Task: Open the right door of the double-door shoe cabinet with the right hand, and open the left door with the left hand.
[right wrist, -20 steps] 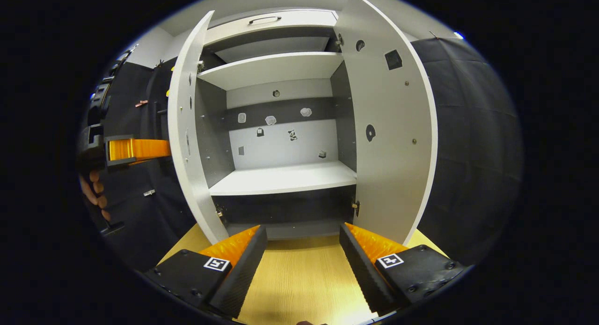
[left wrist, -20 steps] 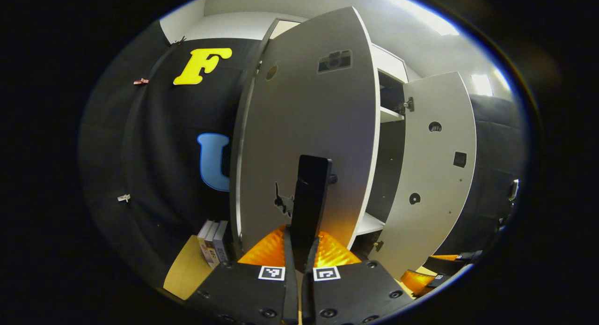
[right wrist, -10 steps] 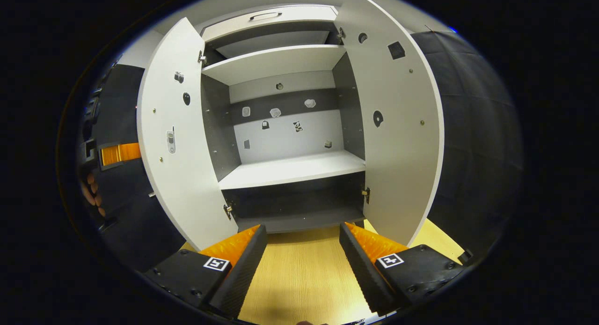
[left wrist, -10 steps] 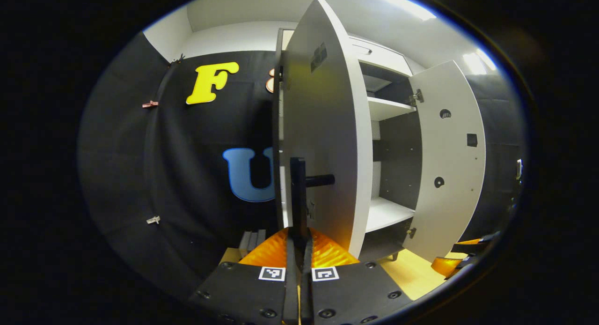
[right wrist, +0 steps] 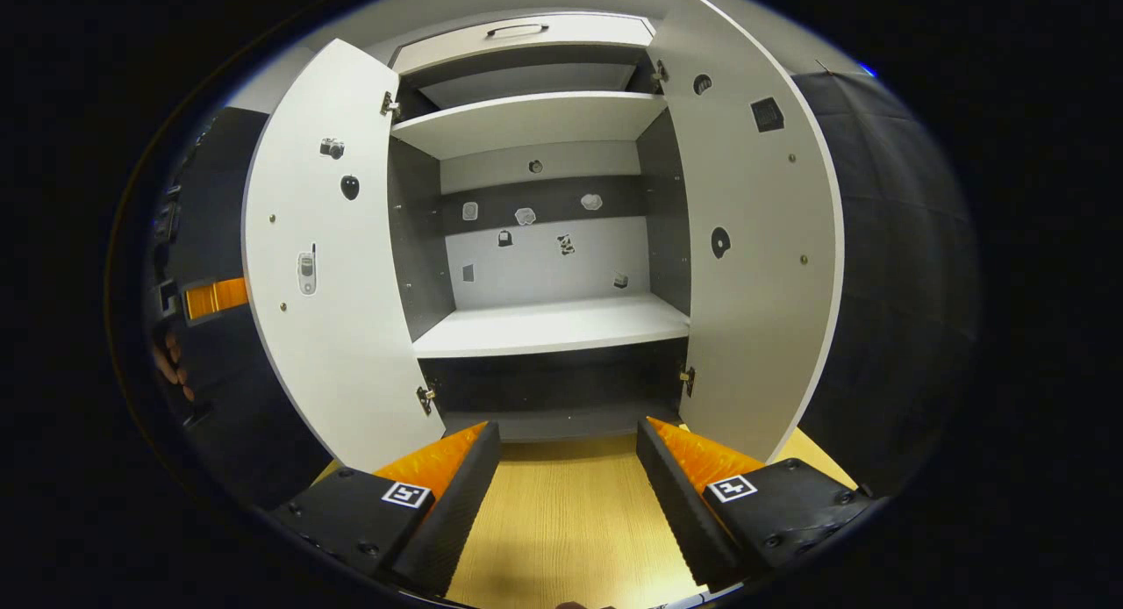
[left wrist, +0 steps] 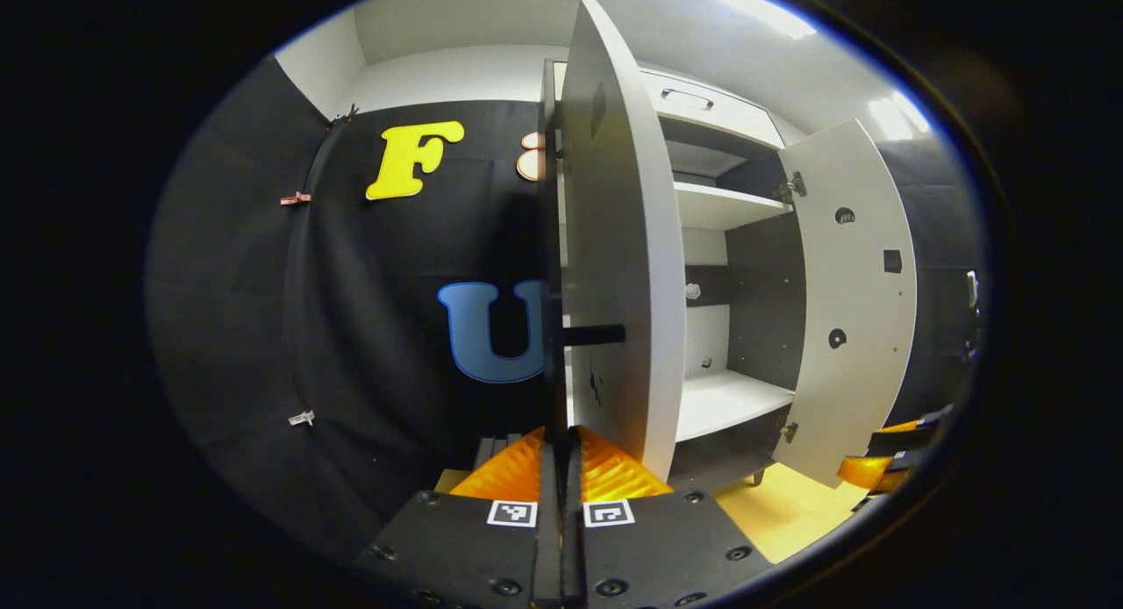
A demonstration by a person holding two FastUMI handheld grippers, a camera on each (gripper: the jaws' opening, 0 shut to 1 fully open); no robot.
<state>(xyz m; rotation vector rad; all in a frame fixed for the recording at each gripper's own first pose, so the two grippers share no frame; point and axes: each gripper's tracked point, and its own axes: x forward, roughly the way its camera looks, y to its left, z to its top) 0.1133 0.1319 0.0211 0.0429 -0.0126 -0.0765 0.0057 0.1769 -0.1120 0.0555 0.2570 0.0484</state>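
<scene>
The white double-door shoe cabinet stands with both doors swung out. In the left gripper view its left door is seen nearly edge-on. My left gripper is shut on that door's dark handle. The right door hangs wide open farther right. In the right gripper view I face the inside squarely, between the left door and the right door. My right gripper is open and holds nothing, low in front of the cabinet's base. The left gripper and a hand show behind the left door.
Two white shelves, with no shoes on them, sit inside, and small stickers dot the back panel. A drawer tops the cabinet. Light wooden floor lies in front. Black cloth wall runs left of the cabinet, with a few slim boxes at its foot.
The left door has swung farther out with my left gripper on its handle, from angled to wide open. The right gripper stays open in nearly the same place.
</scene>
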